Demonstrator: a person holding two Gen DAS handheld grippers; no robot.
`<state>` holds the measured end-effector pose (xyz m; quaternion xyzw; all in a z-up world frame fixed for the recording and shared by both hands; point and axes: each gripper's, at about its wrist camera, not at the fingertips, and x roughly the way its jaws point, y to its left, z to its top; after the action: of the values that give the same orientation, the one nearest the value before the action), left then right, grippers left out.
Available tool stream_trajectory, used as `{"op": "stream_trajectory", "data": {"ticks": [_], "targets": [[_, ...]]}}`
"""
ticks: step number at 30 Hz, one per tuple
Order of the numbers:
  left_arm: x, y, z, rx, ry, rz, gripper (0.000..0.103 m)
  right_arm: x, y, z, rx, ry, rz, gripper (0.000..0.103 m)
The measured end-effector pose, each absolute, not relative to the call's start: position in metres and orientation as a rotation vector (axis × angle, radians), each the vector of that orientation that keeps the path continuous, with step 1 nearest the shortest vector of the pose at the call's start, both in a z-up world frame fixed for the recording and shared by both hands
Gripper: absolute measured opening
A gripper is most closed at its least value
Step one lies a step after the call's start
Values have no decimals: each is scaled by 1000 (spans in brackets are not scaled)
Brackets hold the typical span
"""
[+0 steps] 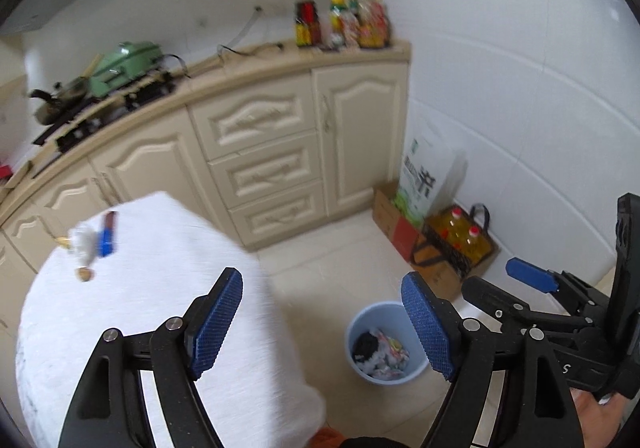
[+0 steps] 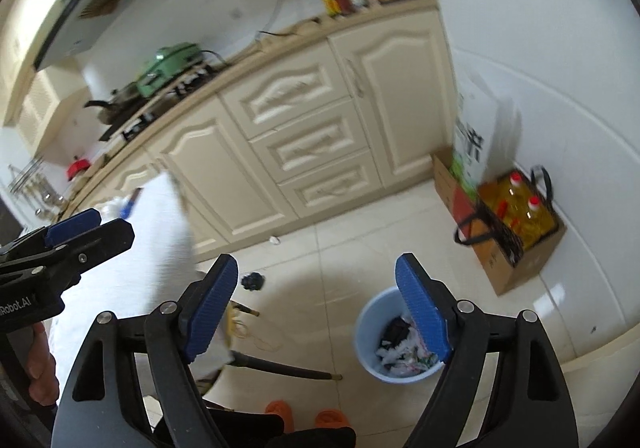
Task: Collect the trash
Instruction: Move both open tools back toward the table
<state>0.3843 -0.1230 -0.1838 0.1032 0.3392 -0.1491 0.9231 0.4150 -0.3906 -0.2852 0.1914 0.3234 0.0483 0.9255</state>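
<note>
A light blue trash bin (image 1: 386, 344) stands on the tiled floor, holding crumpled wrappers and something black; it also shows in the right wrist view (image 2: 372, 332). On the white-covered table (image 1: 160, 308) lie a blue and red wrapper (image 1: 107, 236), a clear crumpled piece (image 1: 82, 244) and a small brown scrap (image 1: 85, 274) at the far left. My left gripper (image 1: 322, 322) is open and empty, over the table's right edge. My right gripper (image 2: 316, 312) is open and empty, above the floor by the bin. A small black lump (image 2: 253, 281) lies on the floor.
Cream kitchen cabinets (image 1: 272, 152) run behind, with a green pot (image 1: 124, 66) and sauce bottles (image 1: 344, 24) on the counter. A cardboard box with oil bottles (image 1: 460, 244) and a rice bag (image 1: 424, 180) stand by the right wall. Orange slippers (image 2: 304, 418) show below.
</note>
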Motion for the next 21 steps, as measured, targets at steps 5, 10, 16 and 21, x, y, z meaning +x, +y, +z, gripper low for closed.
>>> {"op": "stream_trajectory", "data": {"ticks": [5, 10, 16, 21], "targets": [[336, -48, -156, 161, 603, -246, 85, 415, -330, -245, 313, 619, 176, 87], [312, 32, -144, 129, 558, -164, 86, 431, -262, -218, 238, 606, 272, 88], [313, 121, -150, 91, 563, -36, 85, 462, -175, -197, 135, 596, 386, 93], [343, 198, -156, 20, 611, 55, 85, 508, -119, -196, 58, 624, 435, 93]]}}
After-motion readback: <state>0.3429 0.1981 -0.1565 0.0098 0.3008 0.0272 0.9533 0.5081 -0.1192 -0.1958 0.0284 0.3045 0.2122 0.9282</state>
